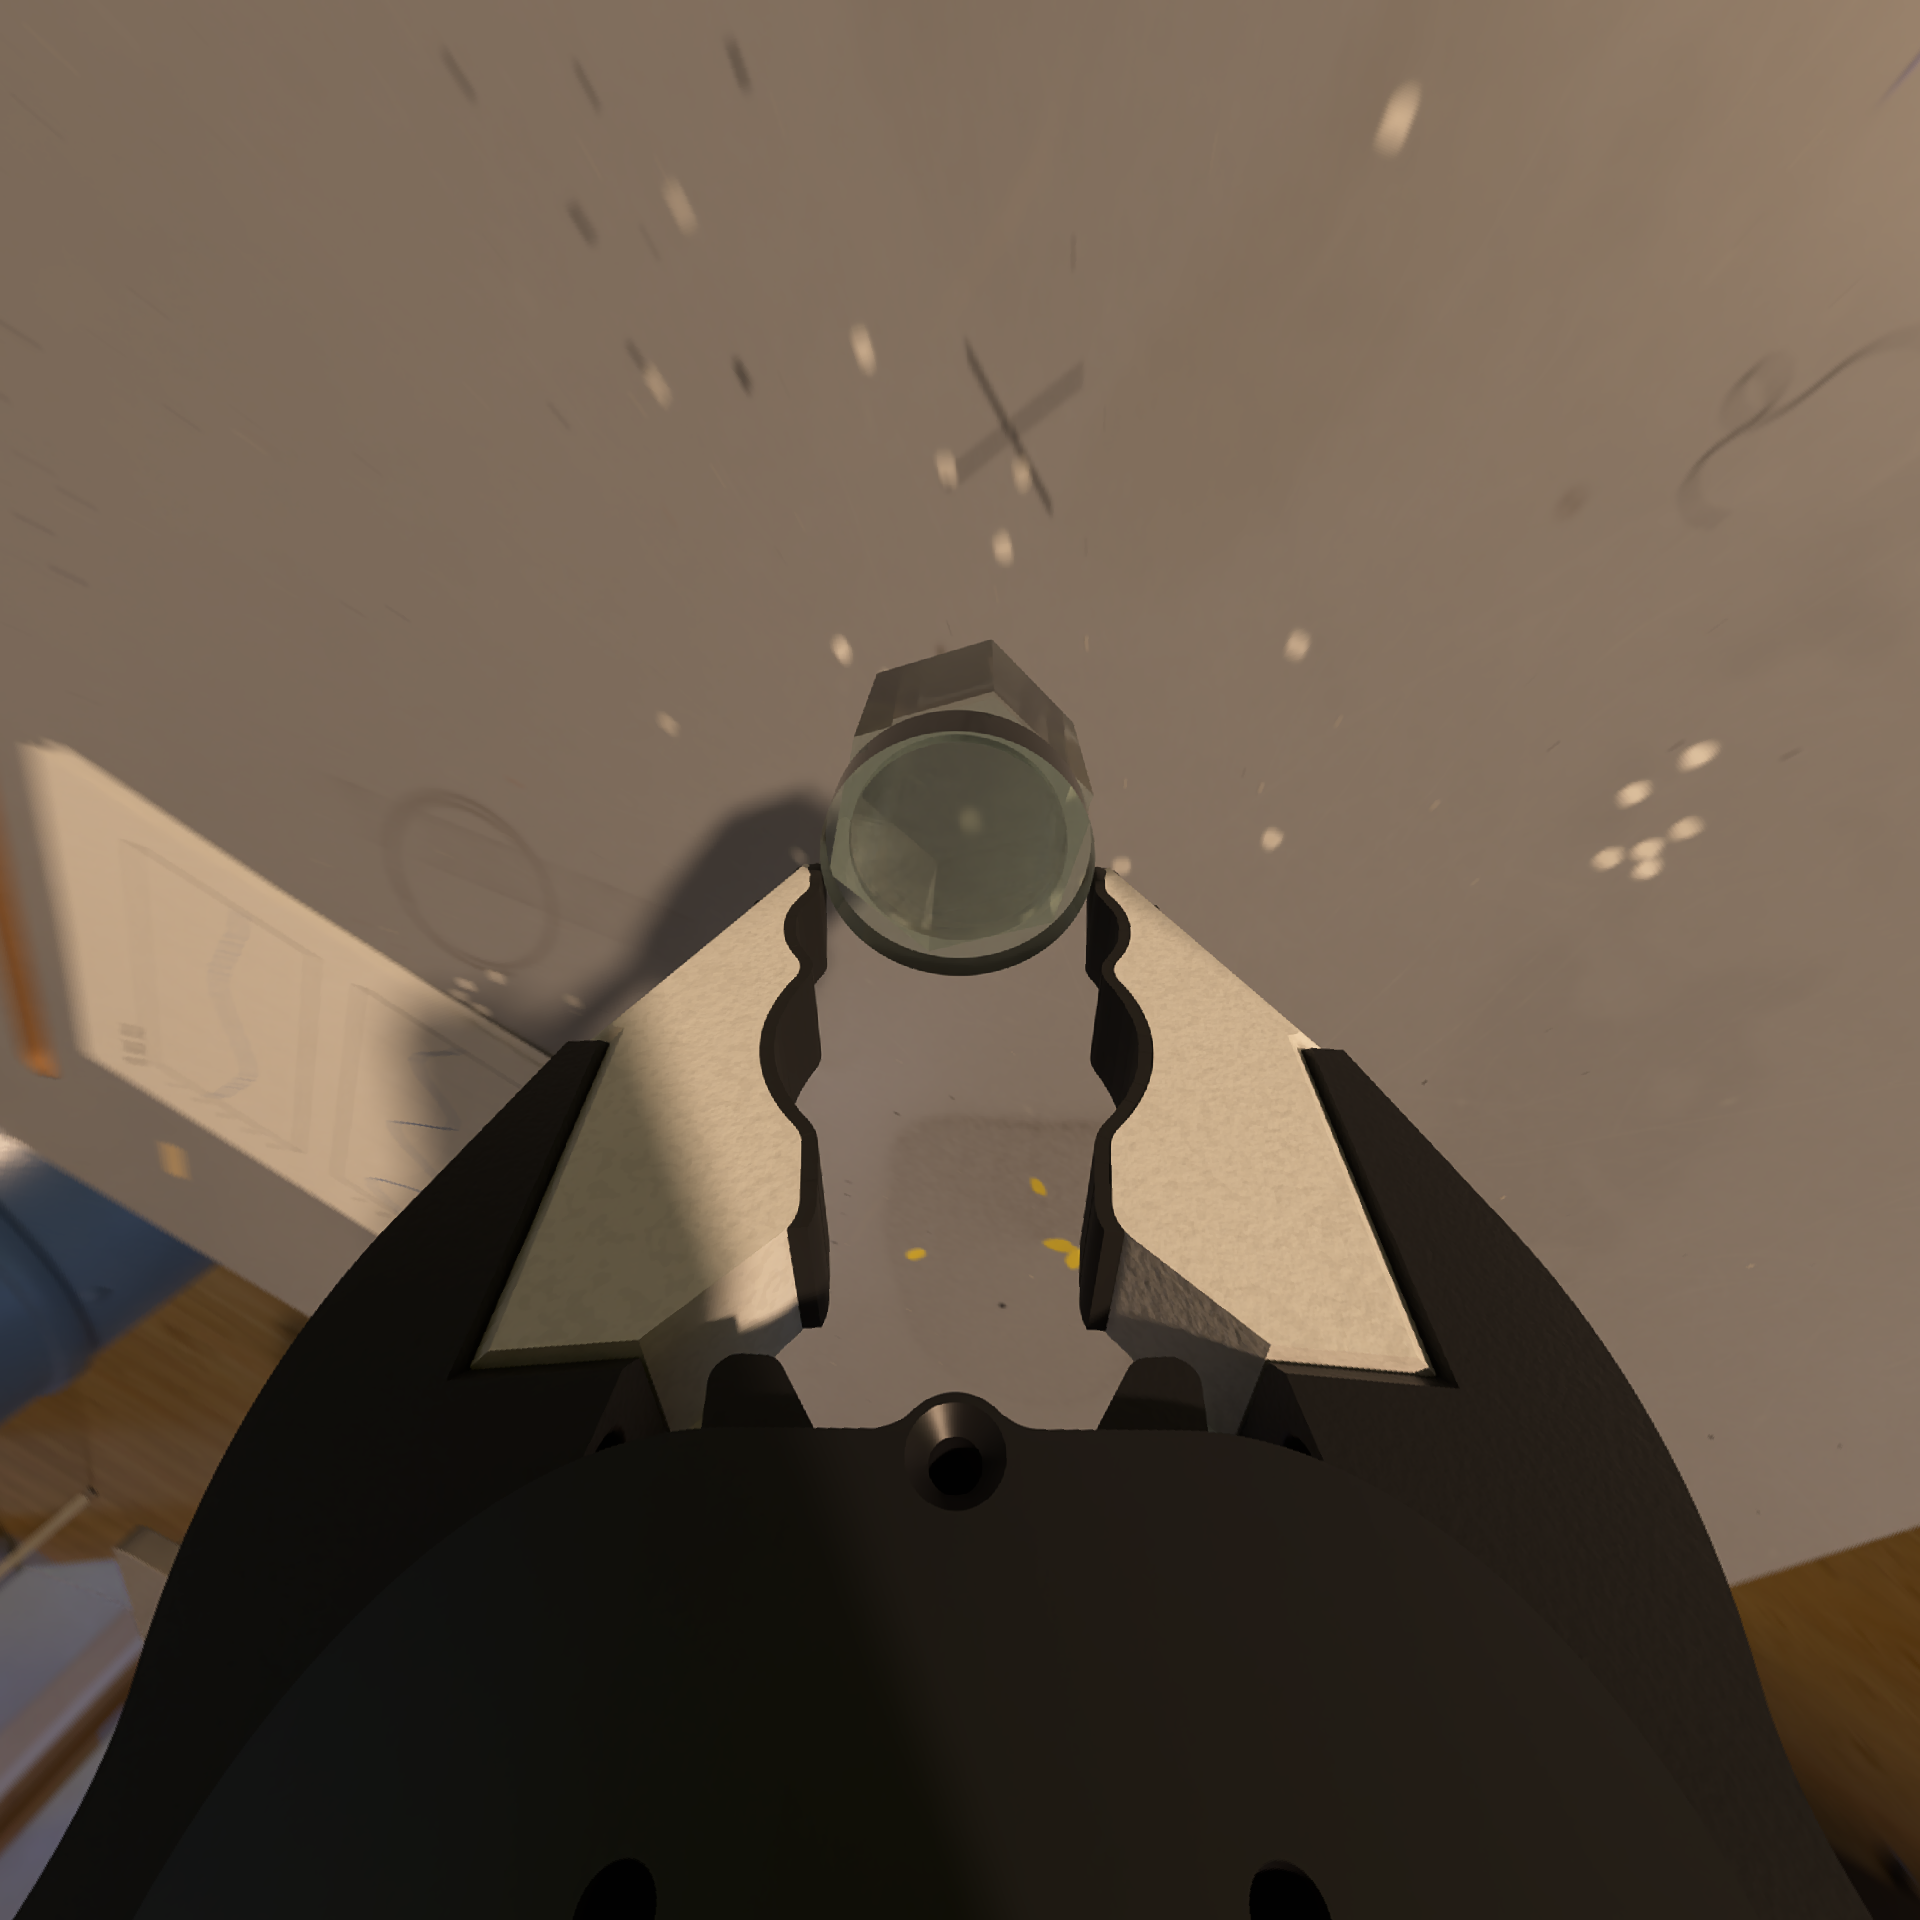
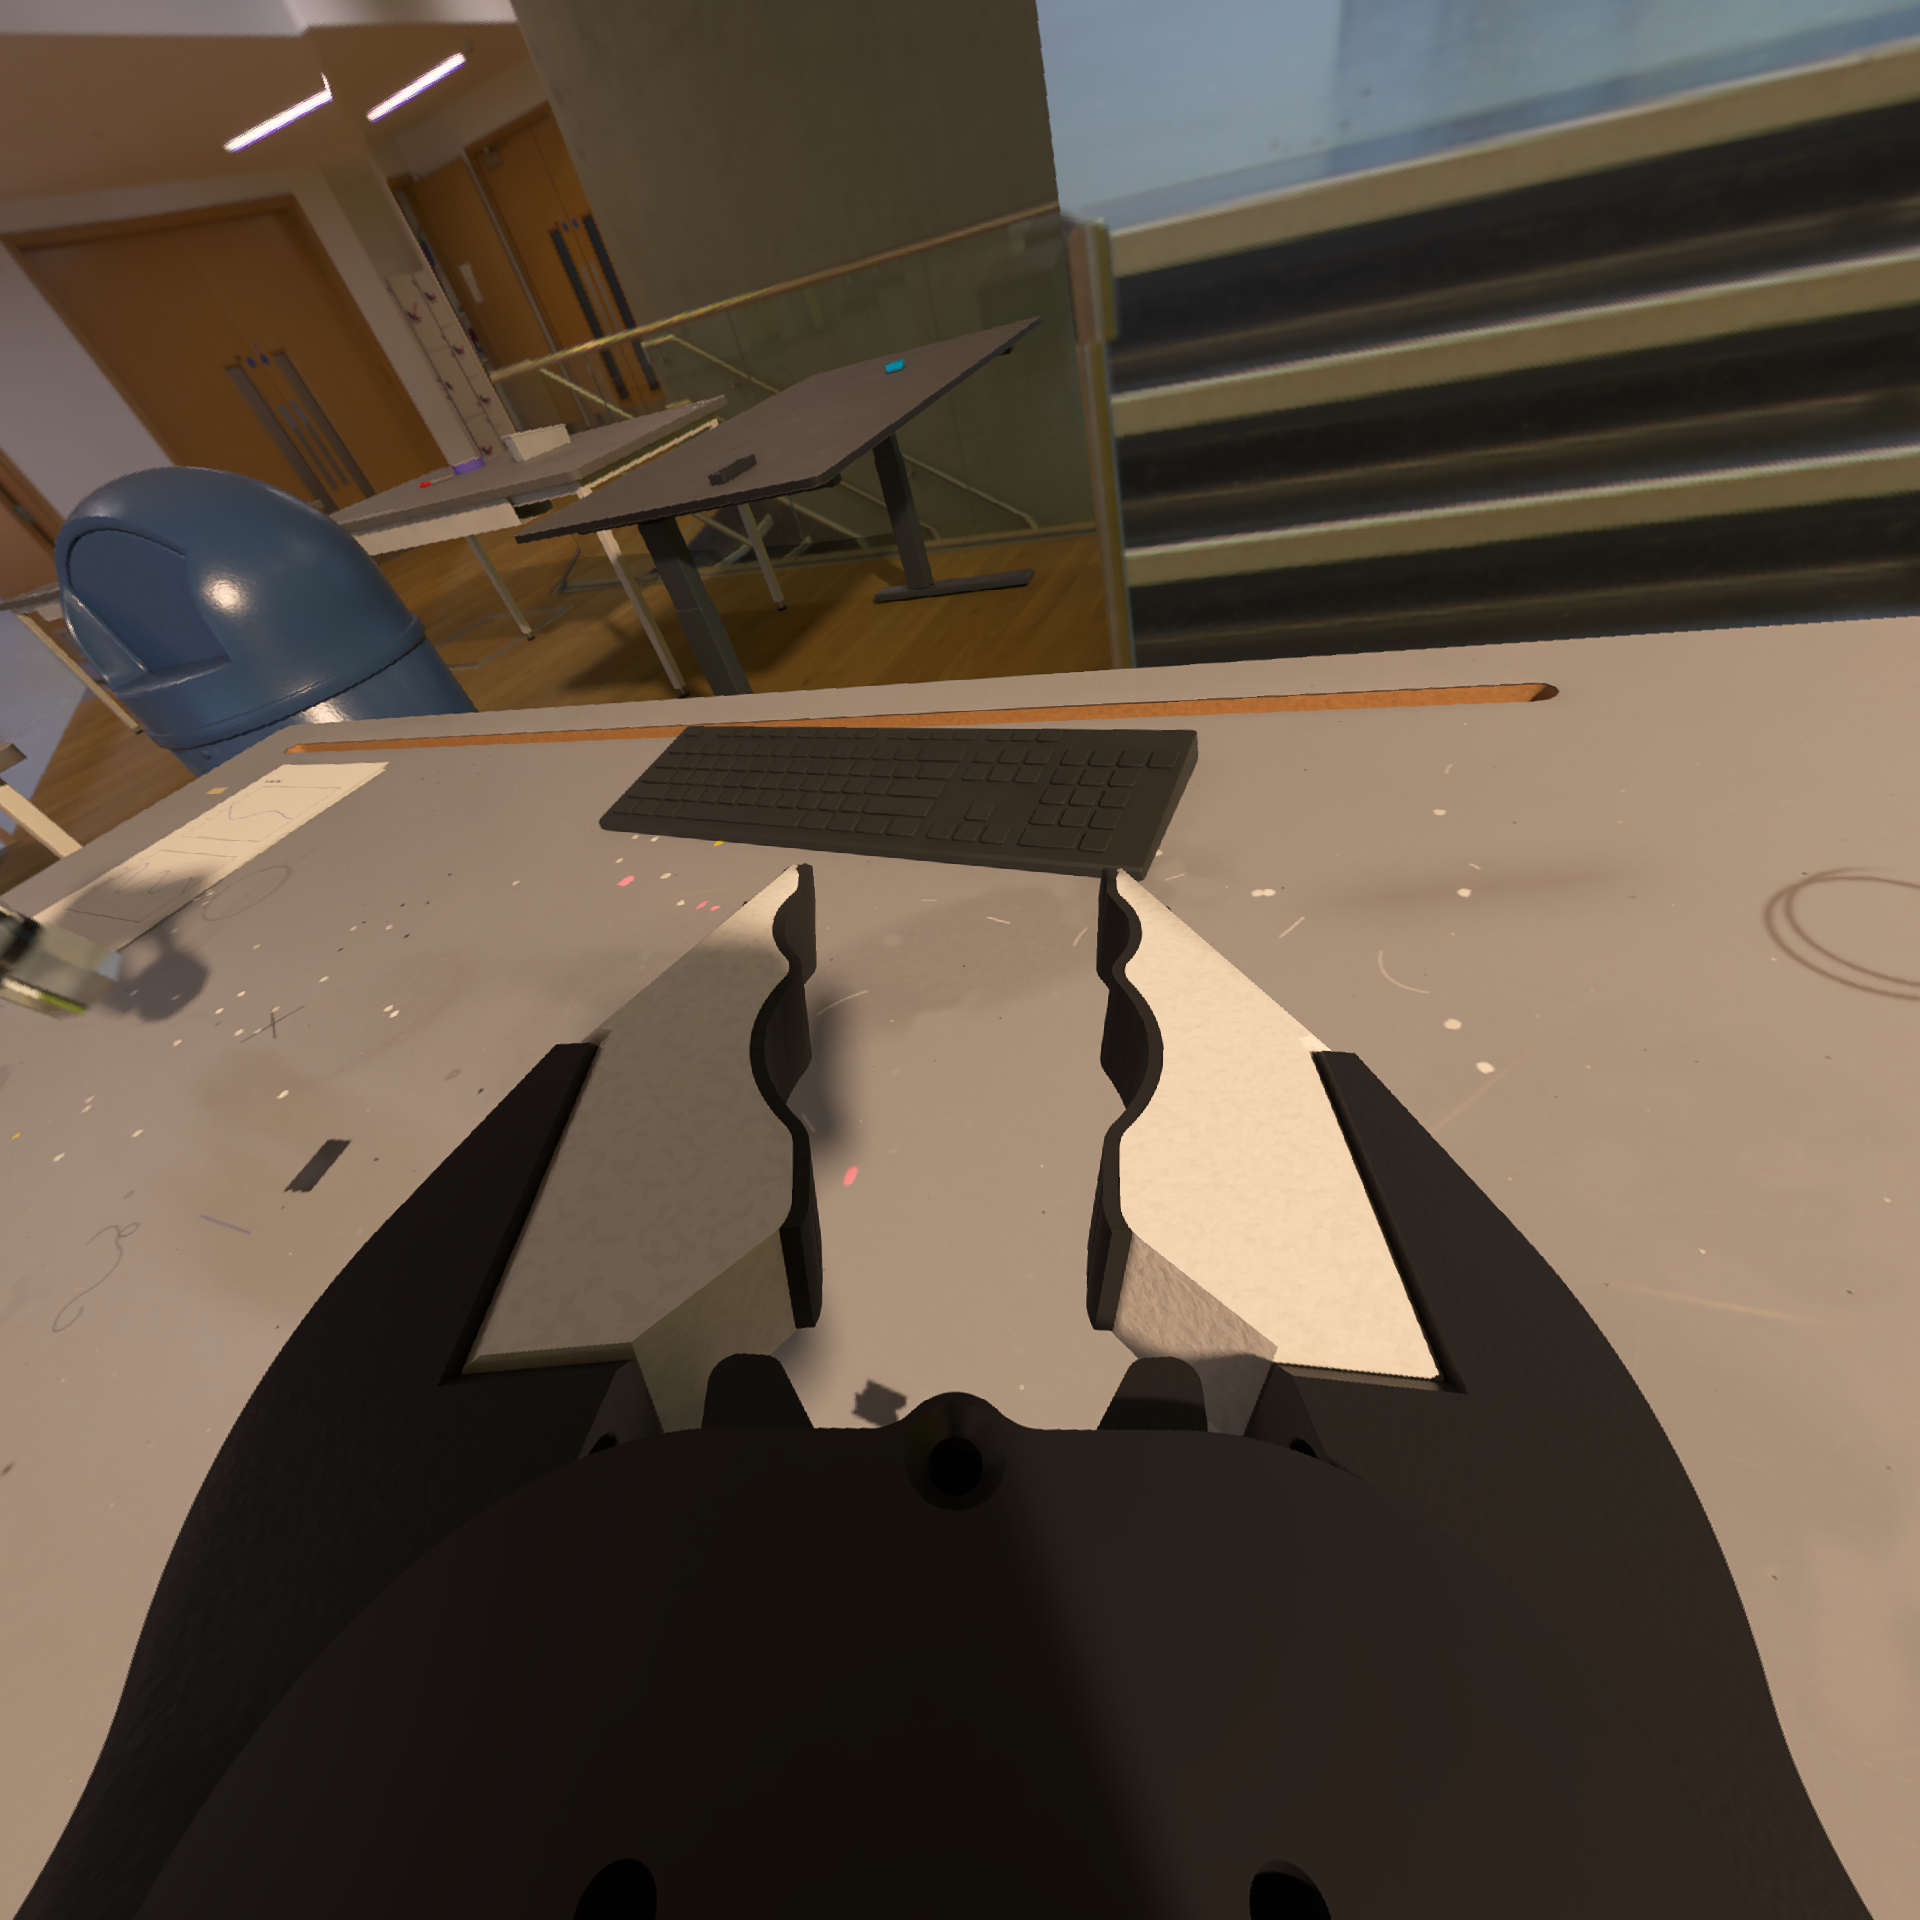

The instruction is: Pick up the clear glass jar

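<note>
The clear glass jar (image 1: 958, 847) is seen from above in the left wrist view, its round mouth facing the camera and its base farther off against the grey table (image 1: 1351, 520). My left gripper (image 1: 957, 883) has its two fingertips pressed against opposite sides of the jar's rim, shut on it. I cannot tell whether the jar is off the table. My right gripper (image 2: 954, 883) is open and empty, above the table (image 2: 1558, 1039) just in front of a black keyboard (image 2: 904, 795). A glassy shape at the far left edge of the right wrist view (image 2: 52, 971) may be the jar.
A white paper sheet (image 1: 229, 987) lies on the table left of the jar; it also shows in the right wrist view (image 2: 208, 831). A blue bin (image 2: 229, 613) stands beyond the table's left corner. A slot (image 2: 935, 717) runs along the table's far edge.
</note>
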You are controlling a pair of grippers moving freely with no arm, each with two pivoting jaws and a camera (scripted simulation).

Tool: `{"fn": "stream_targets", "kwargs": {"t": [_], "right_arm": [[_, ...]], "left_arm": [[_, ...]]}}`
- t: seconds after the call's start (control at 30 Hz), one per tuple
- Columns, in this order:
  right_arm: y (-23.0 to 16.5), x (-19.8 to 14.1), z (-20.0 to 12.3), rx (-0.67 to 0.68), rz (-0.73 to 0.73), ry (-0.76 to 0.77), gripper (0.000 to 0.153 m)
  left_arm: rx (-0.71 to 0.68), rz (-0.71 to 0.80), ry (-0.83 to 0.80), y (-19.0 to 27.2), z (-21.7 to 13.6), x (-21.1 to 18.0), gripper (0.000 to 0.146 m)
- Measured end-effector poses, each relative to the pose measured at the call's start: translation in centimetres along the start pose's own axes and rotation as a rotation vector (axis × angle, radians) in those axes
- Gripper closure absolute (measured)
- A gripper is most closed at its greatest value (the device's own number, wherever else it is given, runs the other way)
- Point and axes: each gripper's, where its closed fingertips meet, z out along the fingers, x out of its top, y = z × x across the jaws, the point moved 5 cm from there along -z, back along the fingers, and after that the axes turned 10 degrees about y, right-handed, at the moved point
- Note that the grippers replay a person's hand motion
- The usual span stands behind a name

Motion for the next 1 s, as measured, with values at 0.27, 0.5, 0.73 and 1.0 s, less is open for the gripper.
{"fn": "stream_targets", "kwargs": {"t": [0.27, 0.5, 0.73, 1.0], "right_arm": [[-0.2, 0.3, -0.2, 0.004, -0.002, 0.012, 0.098], [-0.4, 0.1, 0.0, 0.026, 0.011, 0.013, 0.099], [-0.3, 0.2, -0.1, 0.04, 0.023, 0.022, 0.099], [-0.4, 0.5, -0.3, 0.078, 0.061, 0.052, 0.098]], "left_arm": [[-0.017, 0.347, 0.307, 7.1, -8.2, 14.2, 0.096], [-0.139, 0.547, 0.268, 13.9, -3.7, 22.2, 0.096], [-0.201, 0.611, 0.135, 16.6, 2.6, 24.8, 0.096], [-0.19, 0.624, 0.088, 17.0, 5.4, 25.7, 0.096]]}}
